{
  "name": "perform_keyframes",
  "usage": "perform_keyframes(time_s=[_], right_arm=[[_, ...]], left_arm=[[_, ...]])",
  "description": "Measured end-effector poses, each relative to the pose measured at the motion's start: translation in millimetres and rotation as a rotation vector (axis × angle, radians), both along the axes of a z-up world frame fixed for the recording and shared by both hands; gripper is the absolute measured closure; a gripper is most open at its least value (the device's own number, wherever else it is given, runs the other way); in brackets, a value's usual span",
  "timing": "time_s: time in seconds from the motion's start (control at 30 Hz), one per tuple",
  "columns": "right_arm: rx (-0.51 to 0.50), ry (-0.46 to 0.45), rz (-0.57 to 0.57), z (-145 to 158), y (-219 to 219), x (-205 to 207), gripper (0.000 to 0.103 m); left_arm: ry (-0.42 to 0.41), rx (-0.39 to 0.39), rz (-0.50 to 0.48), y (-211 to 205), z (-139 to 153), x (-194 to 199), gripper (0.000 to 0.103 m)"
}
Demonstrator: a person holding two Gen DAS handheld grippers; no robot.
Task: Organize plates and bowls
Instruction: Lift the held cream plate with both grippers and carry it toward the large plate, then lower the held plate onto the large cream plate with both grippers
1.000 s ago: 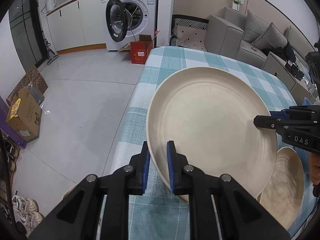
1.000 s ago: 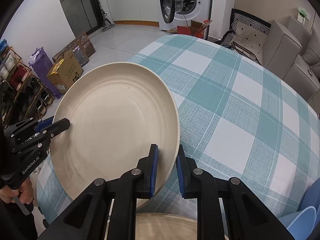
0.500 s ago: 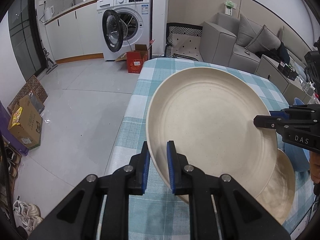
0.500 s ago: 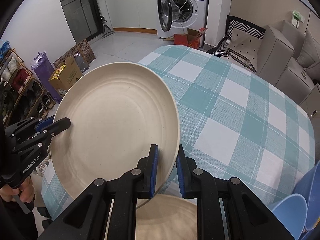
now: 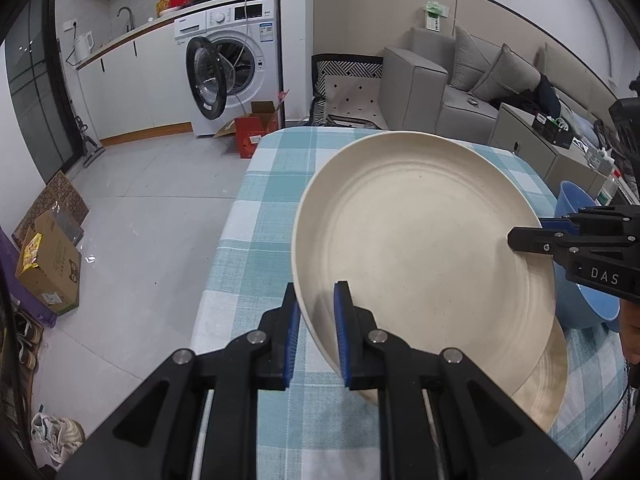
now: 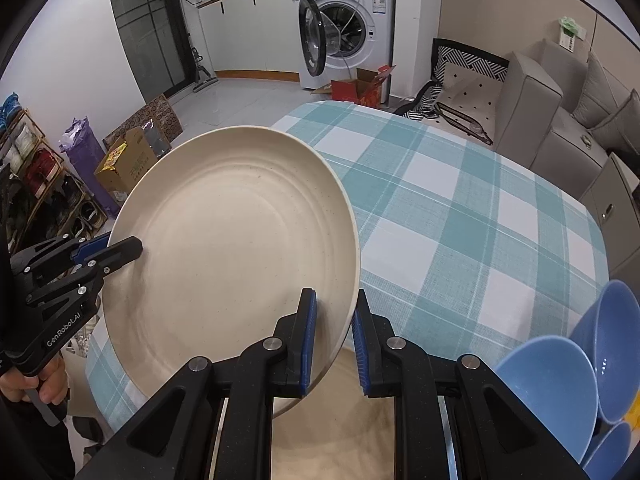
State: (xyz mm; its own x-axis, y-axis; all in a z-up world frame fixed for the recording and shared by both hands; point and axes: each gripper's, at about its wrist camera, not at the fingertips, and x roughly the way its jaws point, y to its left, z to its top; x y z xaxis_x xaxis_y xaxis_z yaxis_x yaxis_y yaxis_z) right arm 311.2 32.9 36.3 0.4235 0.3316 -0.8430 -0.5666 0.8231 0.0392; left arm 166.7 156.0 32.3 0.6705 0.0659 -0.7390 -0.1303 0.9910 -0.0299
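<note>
A: Both grippers are sharing one load here. The left gripper [image 5: 316, 334] is pinching the near rim of the big cream plate [image 5: 420, 256], one blue pad above the rim and one beneath it.

B: And the right gripper [image 6: 334, 338] is doing the same on the opposite edge, its fingers [image 6: 308, 340] squeezing the plate's rim [image 6: 240, 248] between them. In the left wrist view it is reaching in from the right side [image 5: 520, 240], biting the far rim.

A: The plate is hanging clear of the table [image 6: 460, 216], tilted, over the checked teal and white cloth near the table's edge.

B: Directly under it a second cream plate [image 6: 348, 420] is lying flat on the cloth. In the left view it is peeking out past the held plate's lower edge [image 5: 548, 380].

A: Blue bowls [image 6: 560, 392] are sitting on the right of the table, close together, one leaning against another as far as I can tell.

B: One blue bowl [image 5: 580, 304] is showing behind the right gripper in the left view too.

A: A hand [image 6: 32, 380] is wrapping the left gripper's handle at the far left of the right view.

B: In the background, a washing machine [image 5: 236, 64] is standing with its door swung open and a red box [image 5: 252, 136] on the floor in front of it.
</note>
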Motion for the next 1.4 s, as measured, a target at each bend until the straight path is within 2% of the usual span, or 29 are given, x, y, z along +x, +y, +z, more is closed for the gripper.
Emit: perform_keyframes(time_s=[0.6,1.03,1.4], right_arm=[[-0.003,-0.020,-0.039,1.2,-60.6,-56.9,0.085],[-0.017,-0.016,-0.054,-8.9,-84.1,-84.3,0.085],[-0.036,-0.022,-0.043,-15.8,-89.4,-100.5,0.085]], left_arm=[[-0.011,0.021,-0.071,-55.8,2.9,-26.7,0.089],[0.000,0.035,-0.099,-81.3,-5.7,-42.8,0.089],[0.012,0.029,-0.107,-85.2,-13.8,-48.2,0.089]])
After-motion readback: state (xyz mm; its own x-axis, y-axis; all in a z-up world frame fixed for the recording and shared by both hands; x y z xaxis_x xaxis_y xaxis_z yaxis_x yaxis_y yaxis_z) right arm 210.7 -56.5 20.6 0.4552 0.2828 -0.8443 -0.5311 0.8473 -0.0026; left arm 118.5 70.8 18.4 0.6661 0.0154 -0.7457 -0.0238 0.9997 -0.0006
